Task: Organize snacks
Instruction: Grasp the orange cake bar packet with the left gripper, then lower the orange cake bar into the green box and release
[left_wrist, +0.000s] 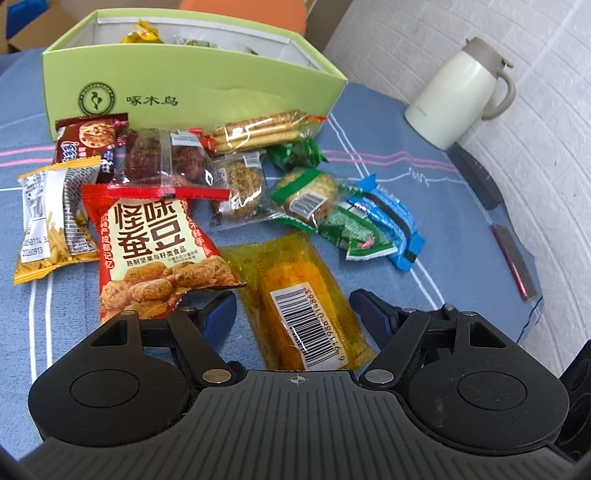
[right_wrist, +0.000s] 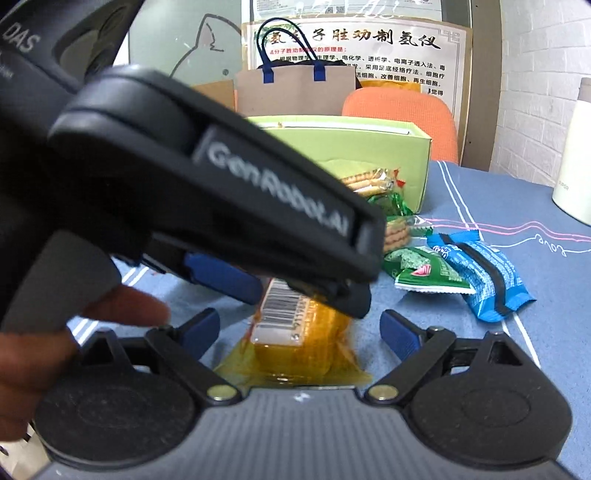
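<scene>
The left gripper (left_wrist: 293, 302) stands part open astride the yellow transparent barcoded snack packet (left_wrist: 295, 295), pads apart from it. The right gripper (right_wrist: 299, 325) gapes wide, same packet between.

The left black two-finger gripper with blue pads (left_wrist: 291, 306) is seen tilted downward, its jaws parted with a clear gap between the blue fingertips (left_wrist: 221, 310). In the right wrist view its black body is shown crossing the frame from upper left. The right black two-finger gripper with blue pads (right_wrist: 299, 328) is held with jaws spread wide. A person's bare hand (right_wrist: 74, 321) is seen at the left edge, fingers curled.
</scene>
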